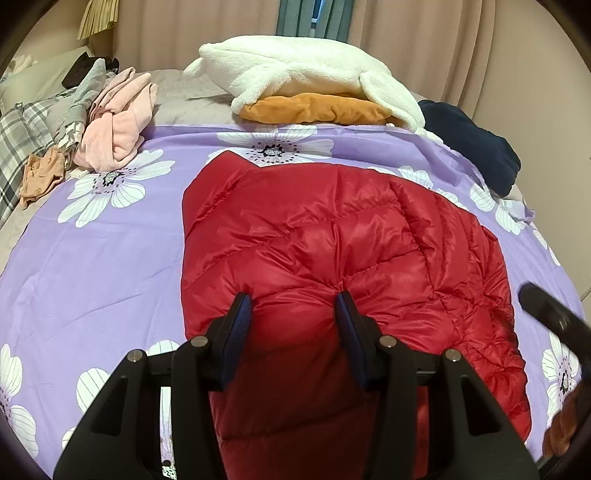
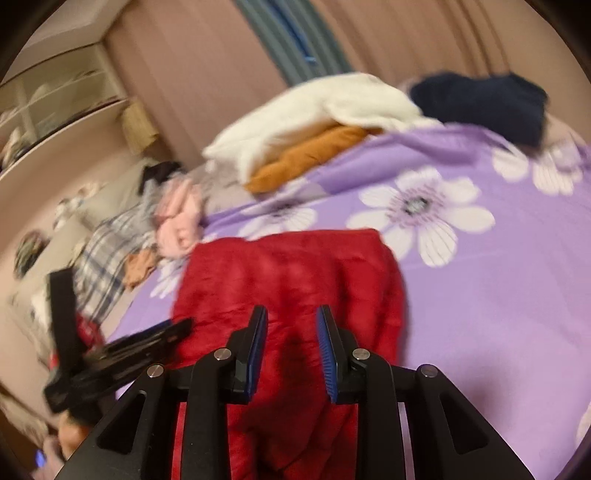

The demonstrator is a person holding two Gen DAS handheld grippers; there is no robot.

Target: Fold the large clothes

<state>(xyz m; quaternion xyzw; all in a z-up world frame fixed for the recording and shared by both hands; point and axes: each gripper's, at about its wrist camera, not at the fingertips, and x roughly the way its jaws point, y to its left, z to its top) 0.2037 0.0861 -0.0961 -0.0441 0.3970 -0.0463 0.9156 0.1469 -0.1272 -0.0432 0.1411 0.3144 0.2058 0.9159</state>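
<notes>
A red quilted puffer jacket (image 1: 332, 236) lies on the purple flowered bedspread (image 1: 92, 258). My left gripper (image 1: 293, 301) has its jaws apart around a bulging fold of the jacket's near edge; the fabric fills the gap between the pads. In the blurred right wrist view the jacket (image 2: 295, 273) lies below my right gripper (image 2: 291, 314), whose jaws stand apart with red fabric behind them; I cannot tell whether they touch it. The left gripper (image 2: 122, 350) shows at the left there, and the right gripper's black body (image 1: 546, 306) shows at the right edge of the left wrist view.
A white fleece (image 1: 306, 70) on an orange garment (image 1: 314, 109) lies at the far side. A navy garment (image 1: 476, 136) is at far right. Pink clothes (image 1: 118, 118) and plaid fabric (image 1: 18, 147) lie at far left. Curtains (image 1: 424, 33) hang behind. Shelves (image 2: 55, 96) stand left.
</notes>
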